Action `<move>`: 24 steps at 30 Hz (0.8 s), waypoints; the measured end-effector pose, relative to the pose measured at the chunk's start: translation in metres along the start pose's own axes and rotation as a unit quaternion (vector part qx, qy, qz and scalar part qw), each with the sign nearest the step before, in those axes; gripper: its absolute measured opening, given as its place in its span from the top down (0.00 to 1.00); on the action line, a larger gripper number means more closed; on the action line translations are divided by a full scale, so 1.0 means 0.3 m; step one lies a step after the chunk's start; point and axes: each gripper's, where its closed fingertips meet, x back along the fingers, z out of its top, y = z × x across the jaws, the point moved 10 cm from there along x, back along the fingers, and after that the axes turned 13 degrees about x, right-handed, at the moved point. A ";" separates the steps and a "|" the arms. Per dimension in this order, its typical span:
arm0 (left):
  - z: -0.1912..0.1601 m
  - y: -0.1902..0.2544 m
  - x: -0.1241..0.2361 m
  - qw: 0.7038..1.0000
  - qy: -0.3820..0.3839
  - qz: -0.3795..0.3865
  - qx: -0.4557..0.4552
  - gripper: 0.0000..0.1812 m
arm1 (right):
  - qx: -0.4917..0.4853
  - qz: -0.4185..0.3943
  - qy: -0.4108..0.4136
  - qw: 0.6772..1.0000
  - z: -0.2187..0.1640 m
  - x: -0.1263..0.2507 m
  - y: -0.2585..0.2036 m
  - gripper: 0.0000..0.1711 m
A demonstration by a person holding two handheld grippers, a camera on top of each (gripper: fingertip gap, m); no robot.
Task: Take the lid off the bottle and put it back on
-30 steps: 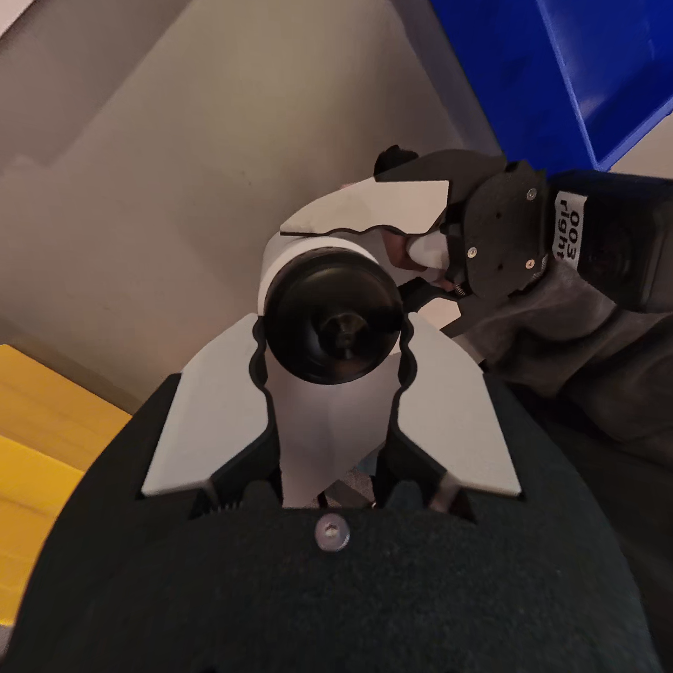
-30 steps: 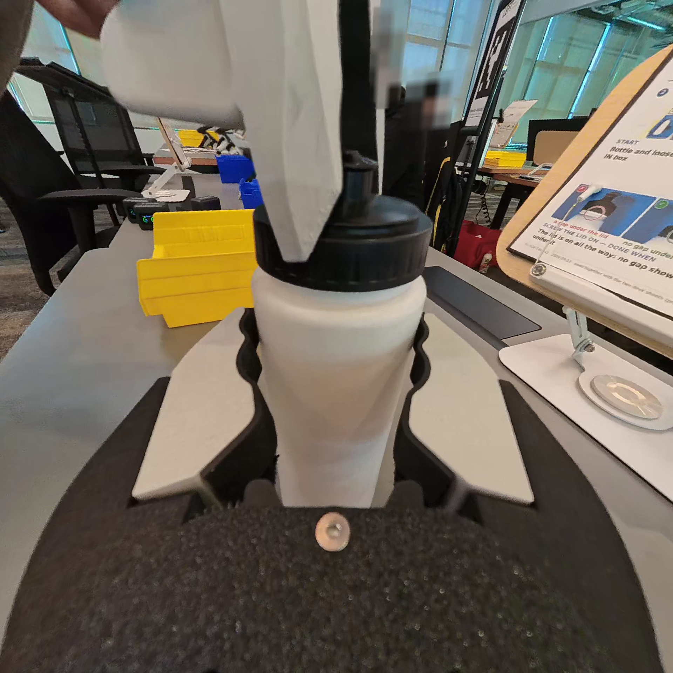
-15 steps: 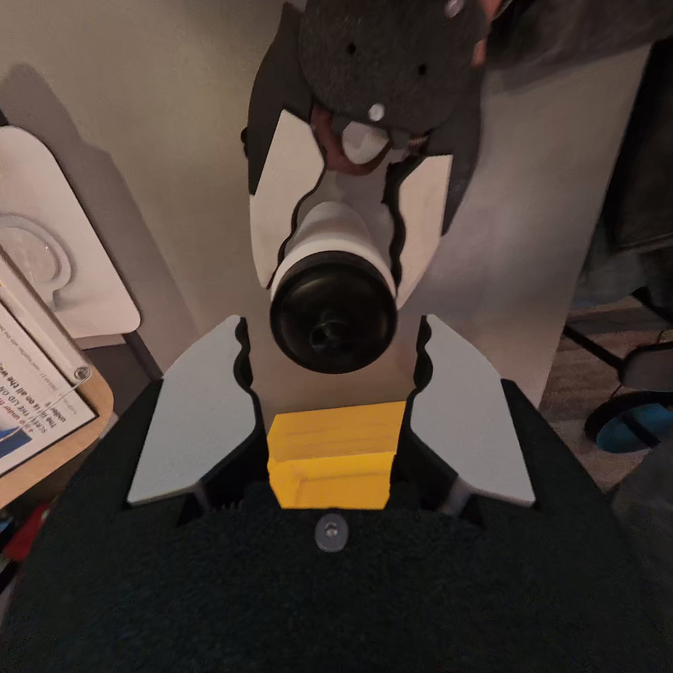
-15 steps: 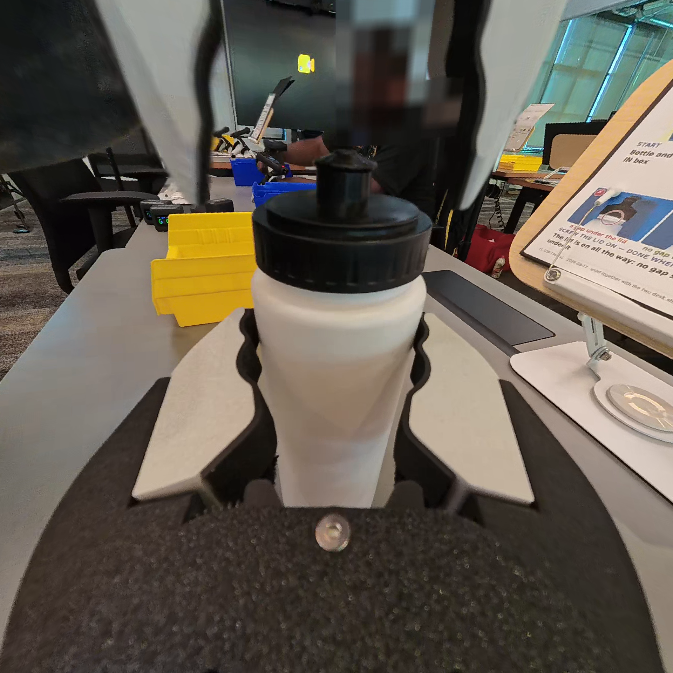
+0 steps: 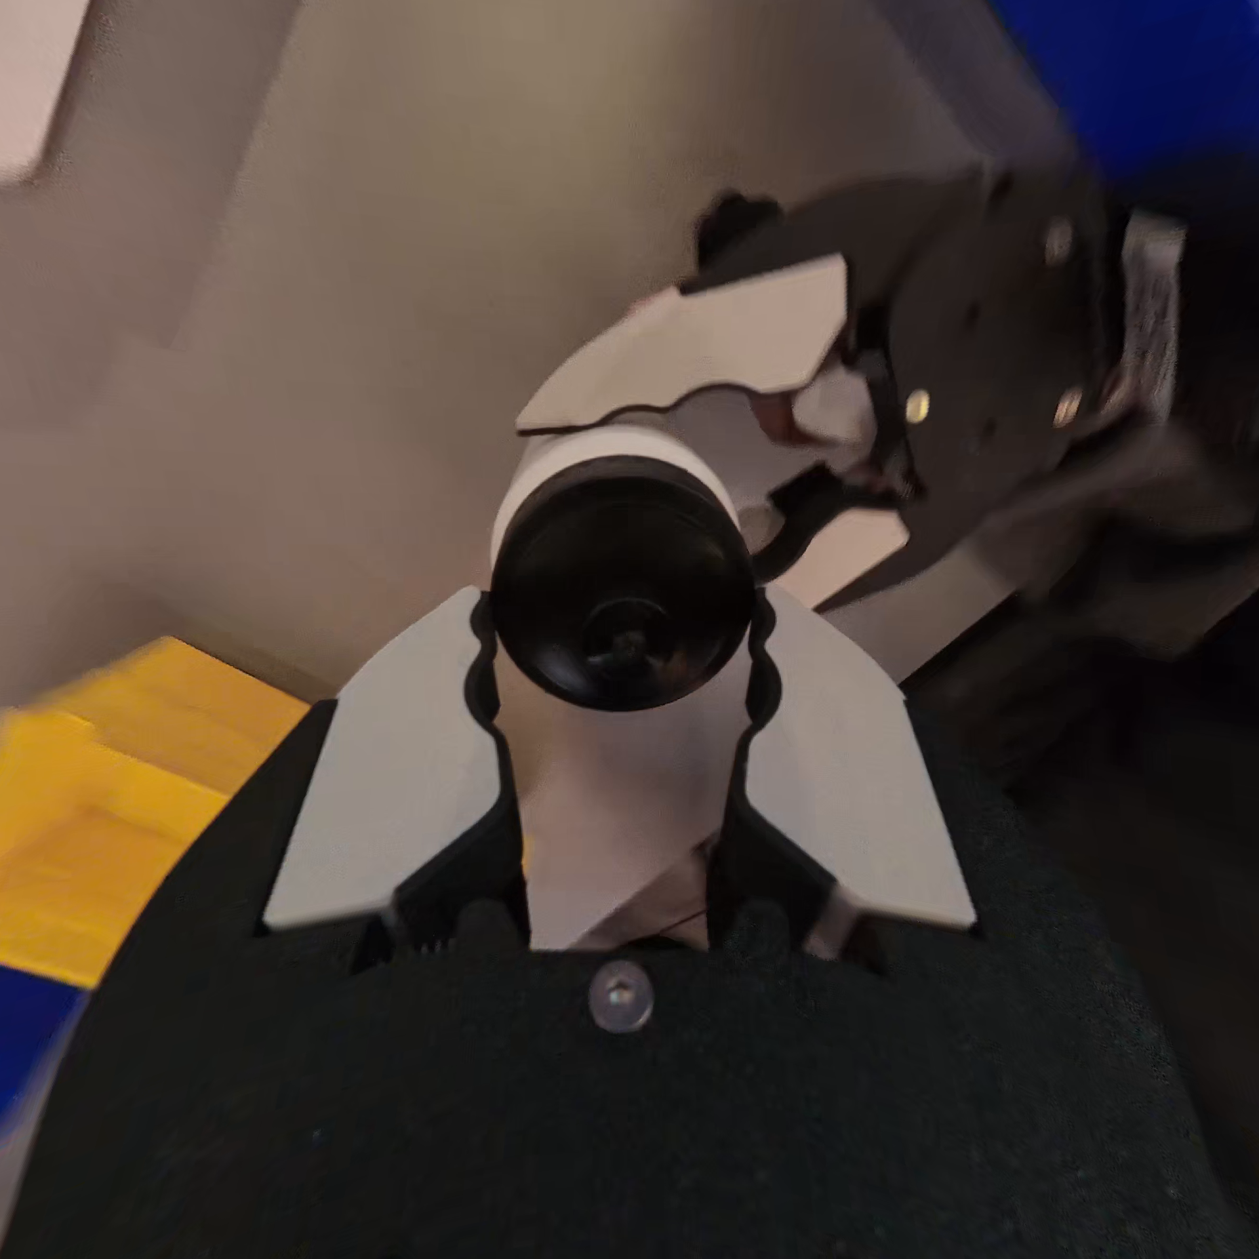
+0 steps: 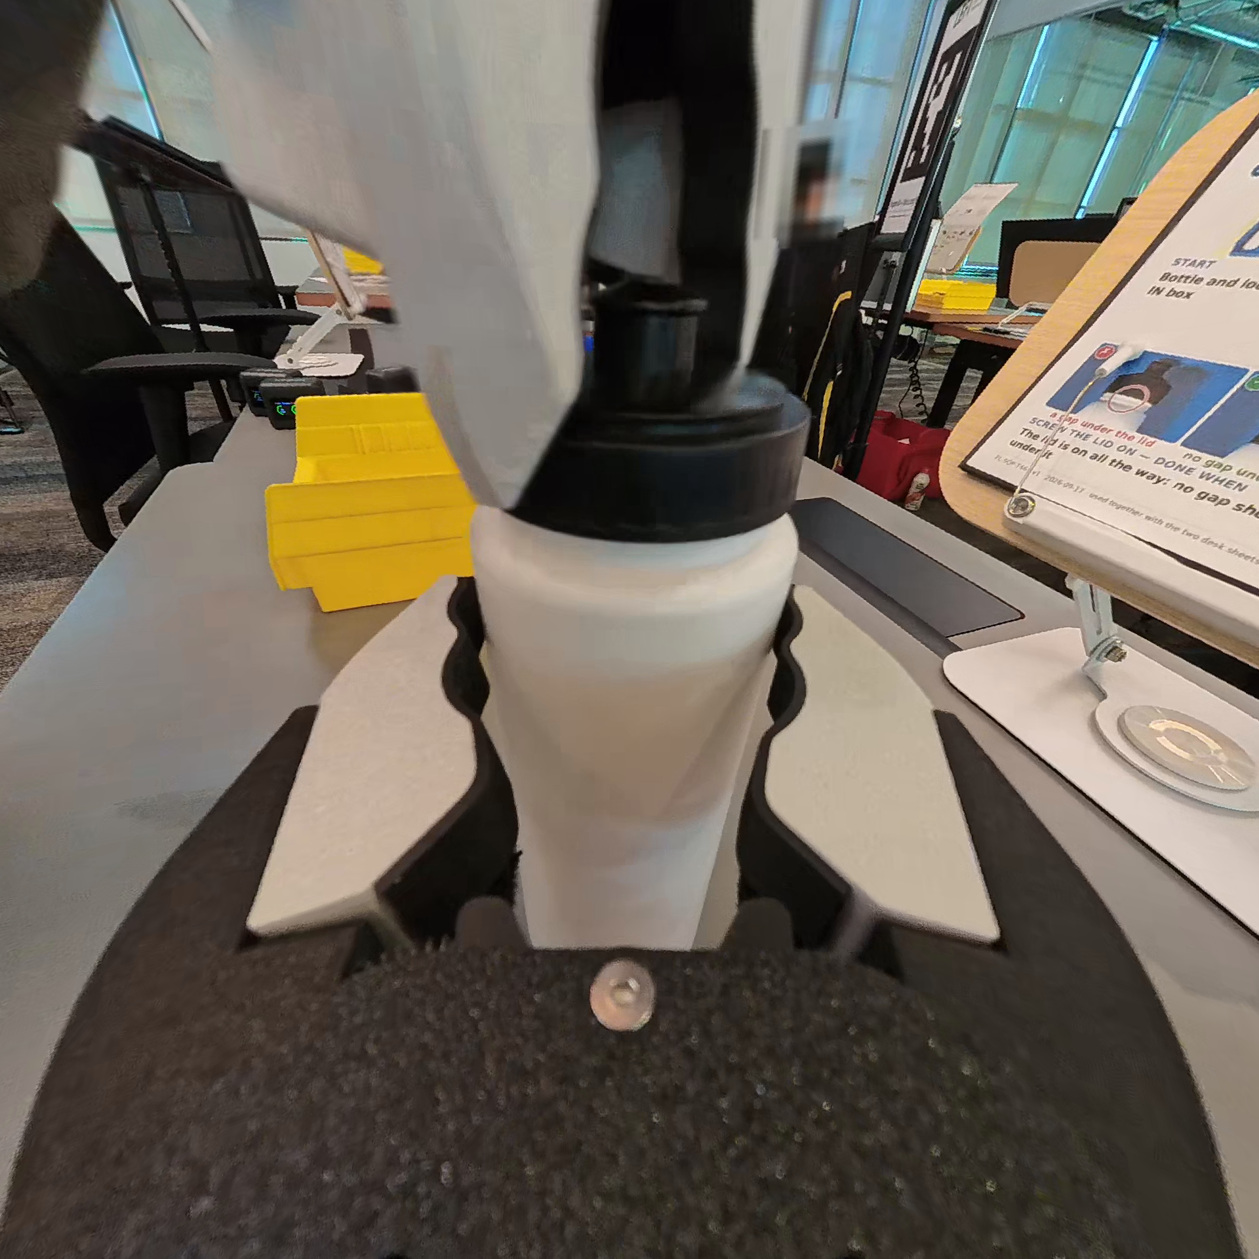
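From the left wrist view, the left gripper (image 5: 621, 613) has swung back over the lid (image 5: 621, 586); half a second ago its jaws stood spread and short of the lid, now they close on the lid's rim from both sides. The lid is black, round, with a spout at its centre, seated on the white bottle (image 5: 545, 470). Beyond the lid the right gripper (image 5: 688, 443) clamps the bottle's body. A yellow bin (image 5: 116, 783) lies left of the lid on the grey surface (image 5: 340, 340), and a blue bin (image 5: 1158, 82) sits beyond it at upper right. The picture is motion-blurred.

From the right wrist view, the right gripper (image 6: 623, 654) holds the upright bottle (image 6: 633, 681), jaws pressed to its sides as before. The left gripper's fingers (image 6: 477, 272), earlier above the lid (image 6: 681, 477), now reach down over it, hiding part of its rim. The yellow bin (image 6: 368, 504) stands left of the bottle, and an instruction board (image 6: 1124, 381) on a stand to its right.
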 end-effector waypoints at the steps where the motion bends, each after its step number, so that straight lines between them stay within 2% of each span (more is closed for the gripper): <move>1: -0.005 -0.003 0.000 0.999 0.016 -0.007 0.035 0.61 | 0.001 -0.003 -0.001 1.000 0.001 -0.001 -0.002 0.52; 5: -0.016 0.005 -0.002 1.000 0.017 0.007 0.011 0.61 | 0.002 0.001 0.000 1.000 0.001 0.001 -0.002 0.52; 8: -0.016 0.010 0.015 0.991 0.000 0.034 -0.128 0.57 | 0.001 0.005 0.002 1.000 0.000 0.001 0.000 0.52; 11: -0.028 -0.004 0.049 0.949 0.018 0.071 -0.306 0.54 | 0.001 0.006 0.003 1.000 0.000 0.001 -0.001 0.52; 13: -0.037 -0.012 0.051 0.929 -0.005 0.052 -0.367 0.56 | 0.001 0.006 0.004 1.000 -0.001 0.002 -0.001 0.52; 16: -0.015 -0.024 0.042 0.924 -0.019 -0.004 -0.382 0.50 | 0.001 0.007 0.005 1.000 -0.001 0.001 0.000 0.52; 19: 0.014 -0.041 0.021 0.924 -0.024 0.000 -0.382 0.49 | 0.001 0.007 0.004 1.000 -0.001 0.000 0.000 0.52; 21: 0.020 -0.036 0.011 0.921 -0.034 -0.009 -0.387 0.52 | 0.000 0.007 0.005 1.000 -0.001 0.000 0.000 0.52; 22: 0.015 -0.026 0.010 0.920 -0.048 -0.024 -0.388 0.59 | 0.000 0.007 0.005 1.000 -0.001 0.000 0.000 0.52; 24: 0.017 -0.017 0.006 0.922 -0.053 -0.020 -0.382 0.61 | 0.001 0.008 0.005 1.000 -0.001 0.001 -0.001 0.52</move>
